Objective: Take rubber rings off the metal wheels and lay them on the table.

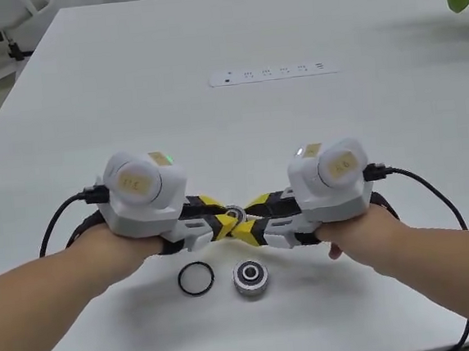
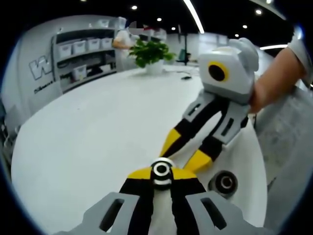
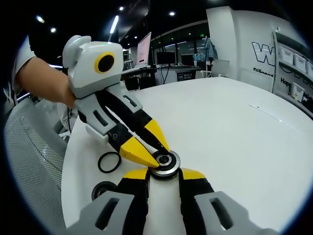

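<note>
Jaws of the left gripper (image 2: 161, 175) pinch a metal wheel (image 2: 161, 169); those of the right gripper (image 3: 165, 174) (wider) clasp its rim.

Held wheel (image 1: 233, 216); ring (image 1: 196, 278) beside second wheel (image 1: 250, 277)

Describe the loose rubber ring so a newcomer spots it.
On the white table, just under the held wheel that the left gripper and right gripper pinch, two round things lie. The ring is the left one, a thin black hoop; the other wheel beside it is thick with a metal hub.
</note>
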A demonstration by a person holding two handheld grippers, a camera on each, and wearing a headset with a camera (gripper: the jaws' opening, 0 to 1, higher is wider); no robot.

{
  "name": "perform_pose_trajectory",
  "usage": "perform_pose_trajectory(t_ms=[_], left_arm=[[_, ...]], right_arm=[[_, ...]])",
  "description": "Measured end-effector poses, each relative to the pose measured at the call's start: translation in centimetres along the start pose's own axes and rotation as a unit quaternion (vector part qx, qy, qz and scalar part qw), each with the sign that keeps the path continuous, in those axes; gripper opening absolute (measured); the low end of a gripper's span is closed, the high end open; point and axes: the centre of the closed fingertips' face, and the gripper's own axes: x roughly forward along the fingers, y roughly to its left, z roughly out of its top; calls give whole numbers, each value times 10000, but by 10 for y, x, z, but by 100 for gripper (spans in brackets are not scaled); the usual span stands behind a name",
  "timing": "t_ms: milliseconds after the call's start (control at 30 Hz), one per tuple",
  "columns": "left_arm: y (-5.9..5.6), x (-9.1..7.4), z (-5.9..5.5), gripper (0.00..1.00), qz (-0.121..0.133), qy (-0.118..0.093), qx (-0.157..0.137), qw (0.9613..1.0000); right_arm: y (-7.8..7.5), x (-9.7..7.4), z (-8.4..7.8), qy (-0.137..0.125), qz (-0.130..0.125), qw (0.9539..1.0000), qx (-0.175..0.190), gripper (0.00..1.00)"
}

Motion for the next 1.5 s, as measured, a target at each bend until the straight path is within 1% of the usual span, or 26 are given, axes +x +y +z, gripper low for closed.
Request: perform_pose_trajectory(t_ms=[167, 300, 400, 433, 500, 533, 567, 600, 667, 733, 800, 933, 1300, 1500], left_arm=[[0, 0, 1, 12, 4, 0, -28, 10000], [0, 0, 1, 12, 7, 7, -38, 10000], [0, 0, 1, 12, 9, 19, -24, 10000], [0, 0, 1, 12, 10, 20, -19, 10000], [0, 0, 1, 12, 15, 20, -11, 10000], [0, 0, 1, 12, 16, 17, -13, 10000], [0, 0, 1, 12, 18, 17, -11, 10000], [0, 0, 1, 12, 20, 18, -8, 10000], [0, 0, 1, 12, 23, 16, -7, 10000], [0, 0, 0, 12, 24, 14, -13, 10000], [0, 0, 0, 12, 21, 15, -16, 10000], [0, 0, 0, 12, 12, 19, -47, 10000], [-1, 0, 0, 11, 16, 40, -24, 10000], [-1, 1, 0, 11, 38, 28, -45, 10000]], right_arm=[[0, -3, -3, 51, 9, 10000, -35, 17], [-1, -5, -5, 82, 22, 10000, -36, 12], [-1, -6, -6, 107, 24, 9999, -65, 10], [-1, -5, -6, 104, 18, 9998, -146, 10], [-1, -5, -5, 102, 23, 9999, -111, 12], [0, -4, -4, 55, 27, 9999, -123, 16], [-1, -4, -3, 26, 1, 9999, -138, 24], [0, -3, -2, 17, 15, 9999, -134, 26], [3, 1, 1, -6, 31, 9998, -196, 24], [2, 5, 4, -48, -5, 9997, -225, 25], [0, 6, 4, -17, -27, 9996, -296, 25], [-1, 4, 2, -26, 15, 9999, -136, 23], [1, 2, 0, -24, 3, 9999, -138, 22], [1, 1, -1, 43, -92, 9999, -78, 22]])
